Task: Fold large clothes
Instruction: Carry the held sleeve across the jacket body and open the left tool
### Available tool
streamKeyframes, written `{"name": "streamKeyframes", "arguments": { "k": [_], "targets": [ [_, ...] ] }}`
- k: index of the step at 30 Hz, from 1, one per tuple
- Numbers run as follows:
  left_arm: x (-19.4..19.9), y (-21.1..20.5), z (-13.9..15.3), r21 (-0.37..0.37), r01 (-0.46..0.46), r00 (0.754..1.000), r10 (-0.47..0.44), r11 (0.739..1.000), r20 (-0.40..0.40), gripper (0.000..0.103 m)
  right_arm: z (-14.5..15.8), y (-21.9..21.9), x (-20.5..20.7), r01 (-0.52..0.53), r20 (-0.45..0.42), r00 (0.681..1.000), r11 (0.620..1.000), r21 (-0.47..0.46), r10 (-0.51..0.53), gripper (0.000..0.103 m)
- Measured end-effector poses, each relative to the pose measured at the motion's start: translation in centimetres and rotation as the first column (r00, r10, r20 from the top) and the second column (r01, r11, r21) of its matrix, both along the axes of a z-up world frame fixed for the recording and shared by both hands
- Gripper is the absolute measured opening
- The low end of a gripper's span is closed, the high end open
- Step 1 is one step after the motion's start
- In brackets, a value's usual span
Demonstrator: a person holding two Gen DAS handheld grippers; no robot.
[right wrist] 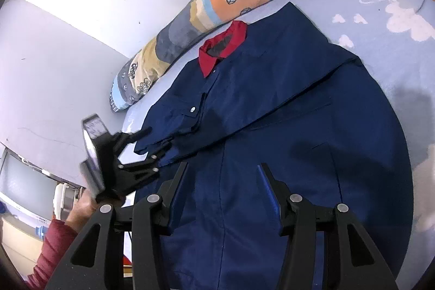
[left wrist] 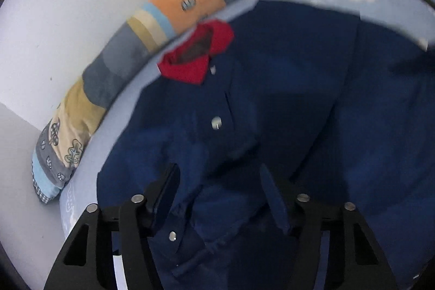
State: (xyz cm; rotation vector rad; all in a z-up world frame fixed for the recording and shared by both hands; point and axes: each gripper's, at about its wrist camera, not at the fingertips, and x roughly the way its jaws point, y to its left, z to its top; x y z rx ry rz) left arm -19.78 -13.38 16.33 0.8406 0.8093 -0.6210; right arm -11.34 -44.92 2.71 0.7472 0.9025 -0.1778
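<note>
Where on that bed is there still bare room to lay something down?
The widest free patch is the cloud-print sheet right of the jacket, toward the bed's far corner. A thin strip of sheet runs between the red collar and the patchwork pillow. The near left edge is crowded: the left gripper sits at the folded sleeve.

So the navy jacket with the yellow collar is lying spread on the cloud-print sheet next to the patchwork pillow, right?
Not quite: the collar is red, not yellow, as the right wrist view shows clearly. The rest holds: the navy jacket lies spread on the cloud-print sheet next to the patchwork pillow.
</note>
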Motion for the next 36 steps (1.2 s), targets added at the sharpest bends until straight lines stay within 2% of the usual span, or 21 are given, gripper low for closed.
{"name": "streamKeyframes", "arguments": {
  "k": [2, 3, 5, 11, 12, 13, 15, 17, 20, 22, 26, 32, 36],
  "targets": [
    [0.3, 0.5, -0.9, 0.019, -0.002, 1.0, 0.001, 1.0, 0.005, 0.059, -0.2, 0.0, 0.2, 0.002, -0.006, 1.0, 1.0, 0.008, -0.001, 0.053],
    [0.3, -0.6, -1.2, 0.021, -0.002, 1.0, 0.002, 1.0, 0.013, 0.059, -0.3, 0.0, 0.3, 0.0, -0.008, 1.0, 1.0, 0.012, 0.0, 0.053],
    [1.1, -0.8, -1.6, 0.008, -0.012, 1.0, 0.012, 1.0, 0.017, 0.059, -0.5, 0.2, 0.5, -0.005, -0.013, 1.0, 1.0, 0.017, 0.005, 0.053],
    [4.1, -3.1, -6.1, 0.079, -0.008, 0.997, 0.003, 0.997, 0.071, 0.057, -0.8, 0.4, 0.8, -0.016, -0.022, 1.0, 1.0, 0.018, 0.016, 0.053],
    [4.3, -3.4, -6.6, 0.075, -0.003, 0.998, -0.002, 0.997, 0.07, 0.049, -0.8, 0.4, 0.8, -0.013, -0.024, 1.0, 1.0, 0.018, 0.013, 0.053],
    [4.3, -3.5, -6.9, 0.066, 0.005, 0.998, -0.009, 0.998, 0.06, 0.033, -0.9, 0.3, 0.9, -0.011, -0.025, 1.0, 1.0, 0.021, 0.012, 0.053],
    [4.2, -3.9, -7.3, 0.046, 0.016, 0.998, -0.018, 0.999, 0.055, 0.014, -1.0, 0.3, 0.9, -0.011, -0.026, 1.0, 0.999, 0.03, 0.012, 0.053],
    [4.2, -3.8, -7.2, 0.014, 0.01, 0.999, -0.011, 1.0, 0.05, 0.012, -1.0, 0.3, 1.0, -0.009, -0.028, 1.0, 0.999, 0.031, 0.01, 0.053],
    [5.3, -2.2, -5.4, -0.121, -0.046, 0.999, 0.045, 0.992, -0.013, 0.01, -1.1, 0.3, 1.0, -0.009, -0.027, 1.0, 0.999, 0.034, 0.01, 0.053],
    [6.4, -0.6, -3.6, -0.219, -0.093, 0.995, 0.085, 0.971, -0.042, 0.01, -1.0, 0.3, 0.9, -0.007, -0.025, 1.0, 0.999, 0.033, 0.008, 0.053],
    [7.6, 1.8, 1.0, -0.383, -0.198, 0.98, 0.18, 0.902, -0.084, 0.01, -0.9, 0.2, 0.8, 0.005, -0.019, 1.0, 0.999, 0.032, -0.004, 0.053],
    [7.2, 2.9, 8.6, -0.535, -0.28, 0.96, 0.24, 0.797, -0.146, 0.01, -0.5, -0.2, 0.2, 0.025, -0.006, 1.0, 0.999, 0.026, -0.025, 0.053],
    [5.8, 1.8, 14.1, -0.598, -0.273, 0.962, 0.219, 0.754, -0.164, 0.01, 0.0, -1.2, -0.7, 0.065, 0.004, 0.998, 0.998, 0.006, -0.065, 0.053]
  ]
}}
